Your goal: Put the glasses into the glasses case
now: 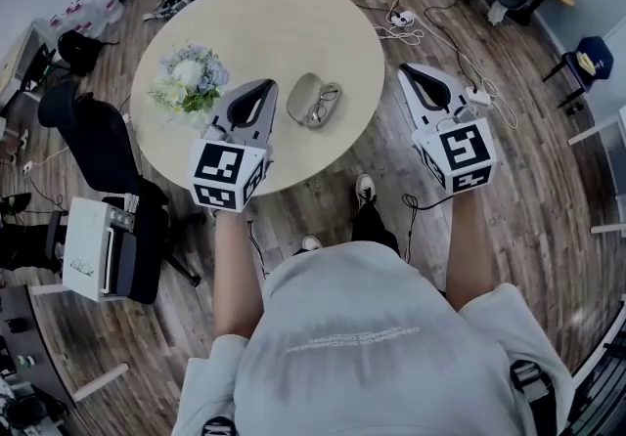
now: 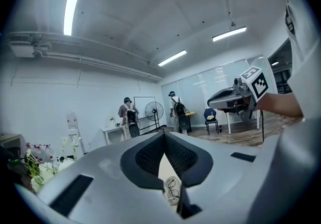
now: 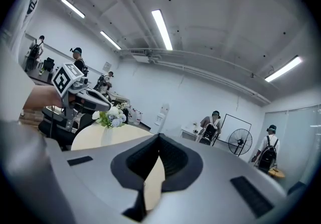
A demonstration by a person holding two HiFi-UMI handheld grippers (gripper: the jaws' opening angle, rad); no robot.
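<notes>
An open grey glasses case (image 1: 305, 97) lies near the middle of the round beige table (image 1: 293, 23), and the dark-framed glasses (image 1: 324, 104) rest in it. Through the left gripper view's jaw gap the glasses (image 2: 172, 189) show in the case below. My left gripper (image 1: 268, 85) hovers over the table just left of the case, jaws shut and empty, tips together (image 2: 164, 135). My right gripper (image 1: 410, 68) hangs over the floor to the right of the table, well apart from the case, also shut and empty (image 3: 159, 136).
A bunch of white and blue flowers (image 1: 190, 78) stands on the table's left side, close to my left gripper. A black chair (image 1: 93, 146) and a white unit (image 1: 93, 248) sit left of the table. Cables (image 1: 406, 25) lie on the wooden floor behind.
</notes>
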